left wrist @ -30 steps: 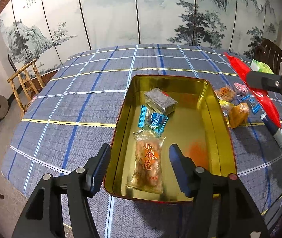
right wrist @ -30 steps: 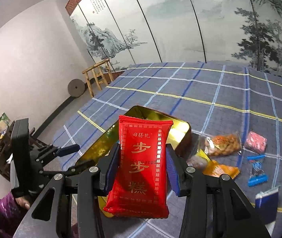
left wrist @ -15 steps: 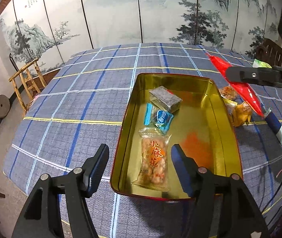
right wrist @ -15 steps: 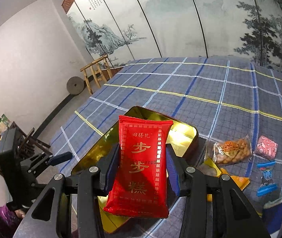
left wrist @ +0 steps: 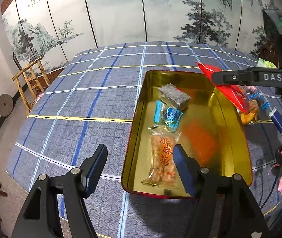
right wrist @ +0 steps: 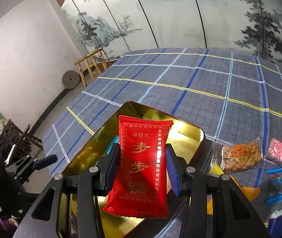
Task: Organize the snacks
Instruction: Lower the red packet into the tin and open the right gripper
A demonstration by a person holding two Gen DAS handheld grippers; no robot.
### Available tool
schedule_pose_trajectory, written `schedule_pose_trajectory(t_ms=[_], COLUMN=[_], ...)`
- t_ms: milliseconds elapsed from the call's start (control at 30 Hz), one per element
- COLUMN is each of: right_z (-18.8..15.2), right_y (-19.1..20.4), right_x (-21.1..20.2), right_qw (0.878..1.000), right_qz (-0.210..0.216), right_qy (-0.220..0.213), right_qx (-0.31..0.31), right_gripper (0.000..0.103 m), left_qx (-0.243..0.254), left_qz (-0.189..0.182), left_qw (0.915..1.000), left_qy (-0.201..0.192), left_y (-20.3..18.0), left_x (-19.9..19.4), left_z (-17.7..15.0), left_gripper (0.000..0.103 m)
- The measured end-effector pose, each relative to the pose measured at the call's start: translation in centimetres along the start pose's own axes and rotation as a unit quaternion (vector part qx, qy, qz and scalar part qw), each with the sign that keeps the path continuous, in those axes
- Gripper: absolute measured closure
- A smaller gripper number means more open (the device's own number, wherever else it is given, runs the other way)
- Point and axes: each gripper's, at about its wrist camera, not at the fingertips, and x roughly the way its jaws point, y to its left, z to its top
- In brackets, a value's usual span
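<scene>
On the blue plaid tablecloth (left wrist: 93,103) sits a gold tin tray (left wrist: 238,150) with a red rim, seen in the left wrist view from 12 to 5 o'clock. Inside it lie three snacks: a dark wrapped block (left wrist: 173,96) toward 12 o'clock, a blue-and-white packet (left wrist: 169,116) just below it, and a clear bag of orange twists (left wrist: 163,158) at the near end. The left gripper (left wrist: 141,166) hangs above the tray's near left corner, its jaws spread with nothing between them; they have just been opening wider.

The right gripper (right wrist: 141,168) pinches a red snack packet (right wrist: 141,168) with gold characters, held upright by its sides over the tray (right wrist: 188,130). In the left wrist view that packet (left wrist: 230,91) shows edge-on at 2 o'clock, above the tray's right wall.

At 3 to 4 o'clock in the right wrist view, loose snacks rest on the cloth beside the tray: a clear bag of orange nuts (right wrist: 240,154), a pink packet (right wrist: 277,150), small blue-ended sweets (right wrist: 275,180) and an orange wrapper (right wrist: 248,192).
</scene>
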Motion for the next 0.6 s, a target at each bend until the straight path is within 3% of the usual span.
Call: schedule_pose_trajectory(t_ms=[600], right_z=[0.8], right_y=[-1.1], right_x=[4.4], right_qw=[0.999], right_qz=[-0.023], right_qy=[0.032], right_qx=[0.012], right_gripper=[0.057], left_qx=[-0.012], left_qz=[0.015], left_qw=[0.9998], left_qy=[0.004], left_y=[1.6], left_x=[0.2], left_z=[-0.6], left_gripper=[0.027])
